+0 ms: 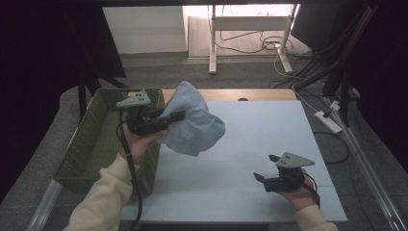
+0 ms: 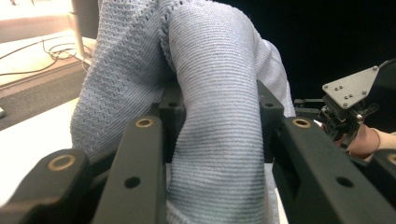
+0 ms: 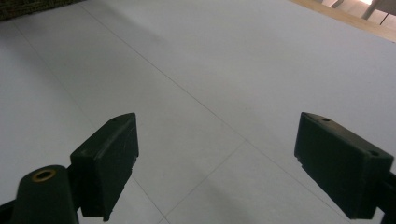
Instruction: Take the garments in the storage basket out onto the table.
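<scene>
Left gripper (image 1: pixel 179 115) raised beside the green basket (image 1: pixel 91 144), just past its right rim, jaws clamped on a pale blue knitted cloth (image 1: pixel 192 120). Cloth bunched and lifted clear of the white tabletop (image 1: pixel 269 139), hanging right of the basket, one lobe standing up above the gripper and the larger fold drooping toward the table. In the left gripper view, a thick roll of the cloth (image 2: pixel 219 121) squeezed between the two black jaws, ribbed knit on the roll, coarser zigzag knit on the part spilling left. Grey plate on top of the left gripper level with the basket's far rim. Cream sleeve (image 1: pixel 108 192) crossing the basket's near right corner.

Right gripper (image 1: pixel 265 167) well apart from the basket, low over the near right part of the tabletop, pointing left toward the basket. Jaws wide apart, holding nothing; bare white surface between them in the right gripper view (image 3: pixel 215 154). Same gripper seen farther off in the left gripper view (image 2: pixel 303 106), beyond the cloth. Basket's woven edge just in the top left corner of the right gripper view (image 3: pixel 28 8).
</scene>
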Action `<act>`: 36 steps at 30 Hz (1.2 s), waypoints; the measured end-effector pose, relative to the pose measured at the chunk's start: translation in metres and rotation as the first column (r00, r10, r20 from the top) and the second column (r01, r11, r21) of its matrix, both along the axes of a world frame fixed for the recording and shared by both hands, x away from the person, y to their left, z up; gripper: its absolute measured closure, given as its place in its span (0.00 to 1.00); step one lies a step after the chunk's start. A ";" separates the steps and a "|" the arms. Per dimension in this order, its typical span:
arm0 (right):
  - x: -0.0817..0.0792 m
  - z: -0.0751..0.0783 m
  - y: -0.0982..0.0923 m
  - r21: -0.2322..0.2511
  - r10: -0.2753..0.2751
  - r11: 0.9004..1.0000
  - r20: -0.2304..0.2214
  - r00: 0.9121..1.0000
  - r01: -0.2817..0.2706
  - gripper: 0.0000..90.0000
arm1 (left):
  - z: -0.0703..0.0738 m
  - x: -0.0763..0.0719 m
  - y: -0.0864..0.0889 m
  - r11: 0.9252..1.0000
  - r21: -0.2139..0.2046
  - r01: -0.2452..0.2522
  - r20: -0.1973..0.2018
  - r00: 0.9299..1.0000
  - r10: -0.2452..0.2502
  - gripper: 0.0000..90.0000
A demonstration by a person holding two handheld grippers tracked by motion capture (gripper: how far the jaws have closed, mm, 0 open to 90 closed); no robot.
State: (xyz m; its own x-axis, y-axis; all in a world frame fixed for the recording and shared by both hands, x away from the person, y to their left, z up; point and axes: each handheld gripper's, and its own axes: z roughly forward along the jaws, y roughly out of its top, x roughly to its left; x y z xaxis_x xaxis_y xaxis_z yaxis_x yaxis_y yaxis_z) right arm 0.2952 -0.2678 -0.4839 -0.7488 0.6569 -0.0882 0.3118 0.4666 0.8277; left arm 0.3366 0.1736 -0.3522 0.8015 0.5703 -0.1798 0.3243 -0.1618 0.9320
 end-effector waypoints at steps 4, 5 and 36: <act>0.000 0.000 0.000 0.003 0.000 1.000 0.002 1.000 0.000 0.16 | -0.002 0.000 -0.004 1.000 -0.002 0.009 -0.003 1.000 -0.009 0.72; 0.000 0.000 0.000 0.003 0.000 1.000 0.001 1.000 0.000 0.16 | -0.002 0.000 -0.005 1.000 -0.002 0.012 -0.003 1.000 -0.012 0.72; 0.000 -0.001 0.000 -0.001 -0.001 1.000 -0.001 1.000 0.001 0.16 | -0.013 0.000 -0.032 0.998 -0.003 0.068 -0.023 0.997 -0.068 0.72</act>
State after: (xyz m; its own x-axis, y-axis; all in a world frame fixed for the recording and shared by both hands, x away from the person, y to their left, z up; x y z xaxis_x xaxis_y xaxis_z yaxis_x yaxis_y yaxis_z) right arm 0.2955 -0.2681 -0.4849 -0.7485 0.6573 -0.0883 0.3127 0.4672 0.8270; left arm 0.3361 0.1419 -0.3657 0.8338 0.5145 -0.2001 0.3340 -0.1817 0.9249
